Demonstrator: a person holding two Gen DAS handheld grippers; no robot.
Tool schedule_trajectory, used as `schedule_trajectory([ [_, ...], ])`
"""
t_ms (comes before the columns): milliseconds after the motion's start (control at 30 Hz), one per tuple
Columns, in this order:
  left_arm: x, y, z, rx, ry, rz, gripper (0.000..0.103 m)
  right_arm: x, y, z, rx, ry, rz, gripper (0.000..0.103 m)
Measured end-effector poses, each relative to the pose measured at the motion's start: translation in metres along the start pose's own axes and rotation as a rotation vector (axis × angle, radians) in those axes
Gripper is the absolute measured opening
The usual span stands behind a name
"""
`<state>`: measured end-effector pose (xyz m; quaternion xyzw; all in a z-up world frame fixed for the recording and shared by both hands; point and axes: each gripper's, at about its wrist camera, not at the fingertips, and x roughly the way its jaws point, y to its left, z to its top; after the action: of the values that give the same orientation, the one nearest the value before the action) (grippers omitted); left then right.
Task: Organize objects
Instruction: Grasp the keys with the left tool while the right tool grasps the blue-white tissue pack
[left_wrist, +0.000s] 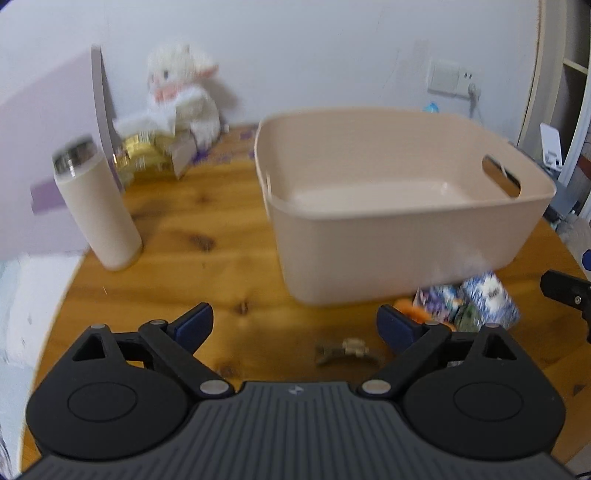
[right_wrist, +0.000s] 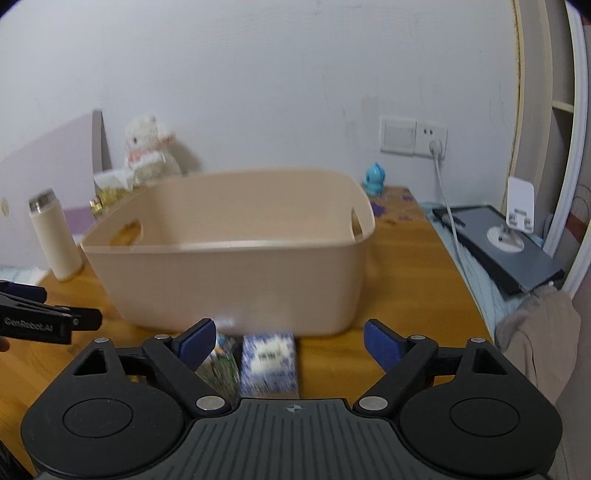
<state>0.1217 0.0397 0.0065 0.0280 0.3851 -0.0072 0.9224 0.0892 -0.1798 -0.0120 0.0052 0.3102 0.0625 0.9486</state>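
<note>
R gripper was wide open, nothing held, hovering low w/ the blue box lying between its jaws at bottom centre of the right view; a 2nd printed pack sat just left of it. L gripper was also spread wide & empty; a small brown clip lay on the table just ahead of it, lower centre. Bin stood beyond both, mid-frame, empty inside as far as visible. Bottle stood at left, plush upper left by the wall.

Box looked like light card: stiff enough but prob crushable, so best pinched across its long sides near the middle, gentle squeeze. Clip looked small, hard & flat; likely fiddly, take it across the narrow waist.
</note>
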Motion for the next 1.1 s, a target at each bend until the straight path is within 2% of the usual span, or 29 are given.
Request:
schedule_trajectory([
  [133, 0.018, 0.004, -0.012, -0.007, 0.059, -0.015, 0.096, 0.011, -0.002, -0.013, -0.002, 0.055, -0.010, 0.089],
  [400, 0.047, 0.002, -0.033, 0.047, 0.132, -0.029, 0.096, 0.034, -0.008, -0.036, 0.012, 0.149, -0.015, 0.089],
  [833, 0.064, -0.004, -0.027, 0.062, 0.060, -0.111, 0.096, 0.062, 0.004, -0.036, -0.003, 0.181, 0.017, 0.089],
  [933, 0.067, -0.006, -0.025, 0.062, 0.048, -0.117, 0.095, 0.066, 0.005, -0.034, -0.004, 0.178, 0.016, 0.084],
  [967, 0.067, -0.007, -0.025, 0.064, 0.042, -0.120, 0.091, 0.067, 0.005, -0.033, -0.005, 0.176, 0.017, 0.082],
  [1033, 0.065, -0.008, -0.024, 0.076, 0.014, -0.135, 0.076, 0.067, 0.006, -0.033, -0.010, 0.173, 0.023, 0.075],
  [1100, 0.062, -0.010, -0.024, 0.099, 0.006, -0.162, 0.057, 0.067, 0.008, -0.033, -0.022, 0.171, 0.022, 0.061],
])
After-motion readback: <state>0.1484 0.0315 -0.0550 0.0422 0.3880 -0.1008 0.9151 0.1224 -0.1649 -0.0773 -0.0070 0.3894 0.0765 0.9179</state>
